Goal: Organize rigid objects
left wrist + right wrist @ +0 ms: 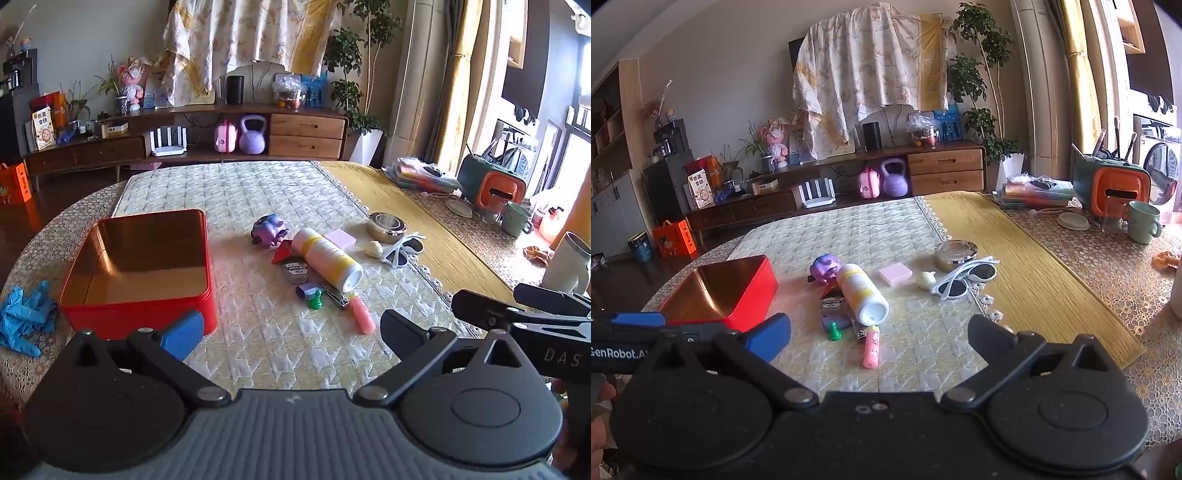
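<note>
Left gripper and right gripper are both hovering spread wide, holding nothing. Red tin is sitting open on the surface, left of the clutter. White bottle is lying across small items; pink tube is lying nearest, sunglasses and metal dish lying beyond.

My white bottle is hiding most of the dark packet and the nail clippers beneath it; the packet's label is reading too small for me to make out.
</note>
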{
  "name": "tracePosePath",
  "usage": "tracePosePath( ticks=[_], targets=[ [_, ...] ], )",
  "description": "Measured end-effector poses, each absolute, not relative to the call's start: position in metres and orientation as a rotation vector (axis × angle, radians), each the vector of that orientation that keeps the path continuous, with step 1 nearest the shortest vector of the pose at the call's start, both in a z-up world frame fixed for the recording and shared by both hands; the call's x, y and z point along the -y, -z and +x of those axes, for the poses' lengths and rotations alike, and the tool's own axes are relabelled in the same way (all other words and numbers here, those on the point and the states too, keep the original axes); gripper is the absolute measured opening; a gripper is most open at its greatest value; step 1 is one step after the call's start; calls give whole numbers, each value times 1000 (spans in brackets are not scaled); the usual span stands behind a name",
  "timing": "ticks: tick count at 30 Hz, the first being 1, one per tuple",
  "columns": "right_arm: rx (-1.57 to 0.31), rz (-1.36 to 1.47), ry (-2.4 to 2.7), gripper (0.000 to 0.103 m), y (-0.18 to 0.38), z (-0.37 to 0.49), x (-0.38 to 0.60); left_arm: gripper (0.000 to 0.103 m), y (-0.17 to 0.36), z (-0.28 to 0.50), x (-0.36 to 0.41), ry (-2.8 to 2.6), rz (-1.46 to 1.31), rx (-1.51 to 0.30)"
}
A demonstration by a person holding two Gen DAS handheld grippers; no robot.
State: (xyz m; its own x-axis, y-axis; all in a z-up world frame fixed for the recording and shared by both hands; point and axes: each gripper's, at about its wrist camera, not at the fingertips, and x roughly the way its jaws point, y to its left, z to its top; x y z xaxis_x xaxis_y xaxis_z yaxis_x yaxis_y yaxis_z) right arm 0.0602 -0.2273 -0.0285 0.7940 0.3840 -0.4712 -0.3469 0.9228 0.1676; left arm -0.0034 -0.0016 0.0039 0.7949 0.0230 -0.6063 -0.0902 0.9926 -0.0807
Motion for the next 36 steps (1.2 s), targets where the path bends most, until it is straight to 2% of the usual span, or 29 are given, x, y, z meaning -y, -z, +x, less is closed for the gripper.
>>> tracePosePath(
  ticks=[36],
  targets=[
    [-521, 75, -411, 100, 26, 52, 223, 102, -2, -11, 1, -82, -104, -638]
  ],
)
